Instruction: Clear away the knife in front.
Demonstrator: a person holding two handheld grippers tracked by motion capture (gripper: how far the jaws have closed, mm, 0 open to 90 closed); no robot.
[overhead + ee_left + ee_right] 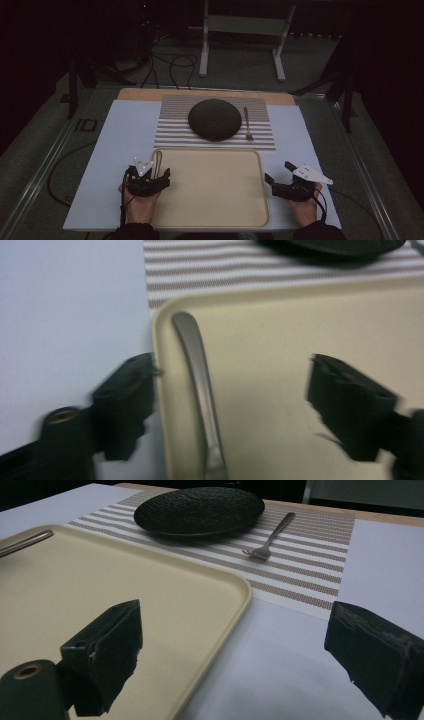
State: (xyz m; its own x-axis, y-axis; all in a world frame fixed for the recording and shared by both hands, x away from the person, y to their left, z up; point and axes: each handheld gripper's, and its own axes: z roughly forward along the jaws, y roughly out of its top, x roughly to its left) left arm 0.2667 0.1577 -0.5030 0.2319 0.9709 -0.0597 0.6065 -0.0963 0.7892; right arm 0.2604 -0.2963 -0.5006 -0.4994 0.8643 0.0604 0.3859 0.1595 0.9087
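A beige tray [215, 190] lies near the table's front edge. Along its left rim rests a metal utensil handle [158, 162], seen up close as a long grey handle [197, 365]; its working end is hidden. My left gripper [149, 172] is open and straddles the tray's left rim. In the left gripper view my left gripper [232, 365] has one jaw over the white surface and one over the tray [300, 330], with the handle between them, untouched. My right gripper [278, 170] stands open just right of the tray, and nothing is between its jaws in the right gripper view [235, 612].
Behind the tray a striped placemat [172, 125] carries a dark round plate [215, 119] and a fork [247, 124] to the plate's right. A white sheet [125, 145] covers the table. Cables and a metal stand lie on the floor beyond.
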